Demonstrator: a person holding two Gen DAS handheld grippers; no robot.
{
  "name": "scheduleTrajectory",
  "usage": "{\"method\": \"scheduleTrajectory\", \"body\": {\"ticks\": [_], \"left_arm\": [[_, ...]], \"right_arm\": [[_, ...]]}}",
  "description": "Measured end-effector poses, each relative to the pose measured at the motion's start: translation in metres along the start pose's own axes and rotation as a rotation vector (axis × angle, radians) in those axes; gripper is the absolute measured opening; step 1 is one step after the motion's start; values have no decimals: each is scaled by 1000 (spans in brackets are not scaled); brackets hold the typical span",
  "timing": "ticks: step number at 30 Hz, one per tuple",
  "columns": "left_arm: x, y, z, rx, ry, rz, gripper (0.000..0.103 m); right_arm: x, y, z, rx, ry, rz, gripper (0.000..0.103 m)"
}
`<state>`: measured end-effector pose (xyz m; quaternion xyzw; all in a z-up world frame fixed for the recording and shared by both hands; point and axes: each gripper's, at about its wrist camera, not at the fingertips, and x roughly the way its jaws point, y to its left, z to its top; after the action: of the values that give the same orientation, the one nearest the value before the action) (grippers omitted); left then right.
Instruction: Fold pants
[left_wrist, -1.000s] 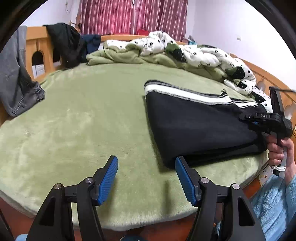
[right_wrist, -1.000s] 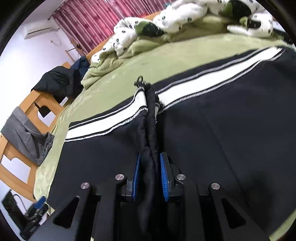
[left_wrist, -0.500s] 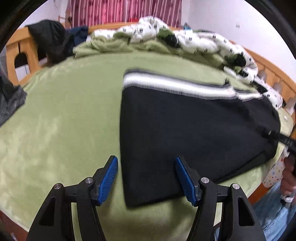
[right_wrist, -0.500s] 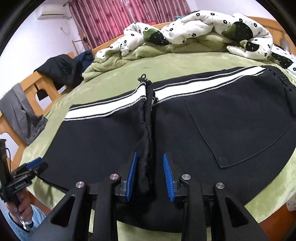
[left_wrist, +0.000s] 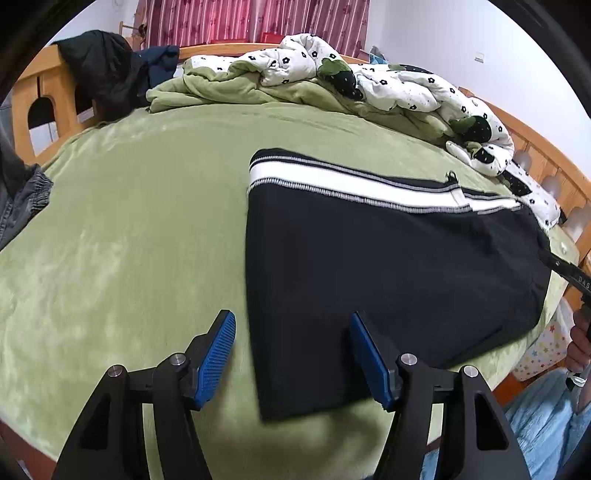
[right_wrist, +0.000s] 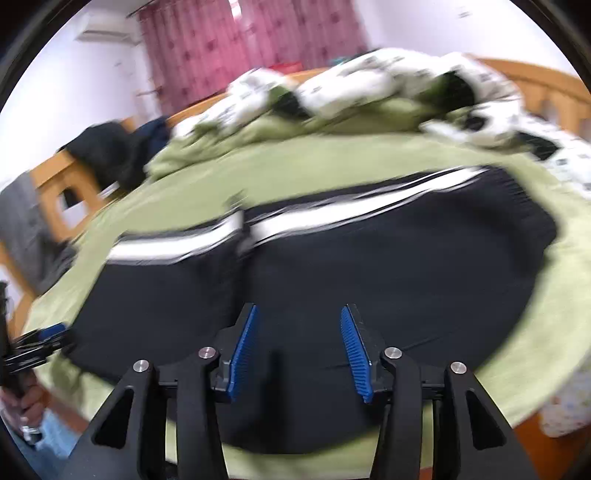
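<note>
Black pants (left_wrist: 388, 266) with a white side stripe (left_wrist: 332, 181) lie flat on the green bed cover (left_wrist: 129, 229). My left gripper (left_wrist: 291, 347) hovers open over the pants' near left corner, and its blue pads touch nothing. In the blurred right wrist view the same pants (right_wrist: 369, 266) spread across the bed. My right gripper (right_wrist: 299, 347) is above their near edge. Its jaws are opening, with no cloth gripped between the pads. The left gripper (right_wrist: 40, 341) also shows at that view's left edge, held by a hand.
A rumpled white flowered quilt (left_wrist: 388, 85) and green blanket (left_wrist: 221, 88) pile up at the bed's far side. Dark clothes (left_wrist: 99, 70) hang on the wooden bed frame (left_wrist: 29, 92). Grey trousers (left_wrist: 18, 199) drape at the left. The person's light blue sleeve (left_wrist: 546, 424) is at lower right.
My right gripper let go of the bunched black fold it pinched, opened wider and pulled back and up. My left gripper slid right, over the pants' near corner.
</note>
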<state>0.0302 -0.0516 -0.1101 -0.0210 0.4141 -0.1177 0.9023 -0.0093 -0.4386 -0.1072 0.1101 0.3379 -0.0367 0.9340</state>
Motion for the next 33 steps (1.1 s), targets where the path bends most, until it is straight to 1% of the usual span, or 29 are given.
{"method": "scheduleTrajectory", "body": {"ticks": [1, 4, 6, 7, 9, 11, 12, 13, 14, 15, 17, 18, 19, 20, 21, 22, 23, 24, 26, 27, 28, 29, 31, 33], "left_arm": [[3, 2, 5, -11, 4, -7, 63], [16, 8, 23, -26, 15, -12, 63], [25, 15, 36, -39, 17, -9, 63], [29, 18, 40, -48, 26, -16, 62], [42, 25, 48, -65, 56, -44, 62], [51, 29, 53, -67, 74, -62, 62], [59, 34, 56, -79, 87, -92, 62], [63, 38, 58, -95, 91, -106, 62], [72, 46, 59, -142, 106, -136, 62], [79, 50, 59, -169, 124, -153, 61], [92, 58, 59, -214, 151, -199, 61], [95, 61, 60, -229, 140, -226, 61], [97, 62, 61, -228, 137, -238, 60], [100, 62, 64, -216, 147, -271, 60], [104, 62, 66, -204, 158, -297, 60], [107, 62, 68, -201, 163, -308, 59], [111, 63, 70, -208, 170, -322, 57], [113, 64, 72, -217, 171, -327, 41], [115, 65, 75, -247, 193, -355, 22], [112, 64, 77, -261, 183, -352, 11], [108, 65, 78, -261, 167, -358, 11], [101, 62, 80, -252, 142, -357, 10], [91, 58, 85, -254, 115, -358, 10], [82, 60, 91, -288, 86, -387, 9]], "right_arm": [[-5, -17, 3, 21, -10, -43, 53], [-11, -71, 8, 93, -26, -143, 53], [-10, -115, 8, 190, -15, -206, 54], [-9, -135, 7, 248, -18, -195, 54], [-5, -175, 3, 383, -22, -112, 54], [1, -199, 0, 479, -36, -31, 54], [5, -206, 0, 512, -51, 7, 54], [11, -210, 1, 525, -58, 39, 54], [20, -213, 3, 536, -59, 82, 55], [28, -214, 6, 545, -49, 92, 55], [48, -220, 12, 572, -1, 66, 56], [58, -224, 15, 596, 13, 59, 56], [63, -226, 19, 609, 7, 62, 56], [67, -228, 24, 615, -1, 60, 60], [72, -229, 30, 616, 10, 64, 61], [79, -230, 35, 609, 26, 74, 67], [85, -229, 42, 597, 40, 83, 68], [89, -227, 45, 587, 47, 78, 67], [90, -225, 53, 577, 47, 47, 39], [85, -221, 57, 562, 31, 49, 34], [77, -215, 62, 542, 5, 44, 30], [64, -199, 70, 486, -38, 17, 28], [47, -172, 87, 392, -95, -35, 26], [27, -140, 106, 331, -156, -35, 24]]}}
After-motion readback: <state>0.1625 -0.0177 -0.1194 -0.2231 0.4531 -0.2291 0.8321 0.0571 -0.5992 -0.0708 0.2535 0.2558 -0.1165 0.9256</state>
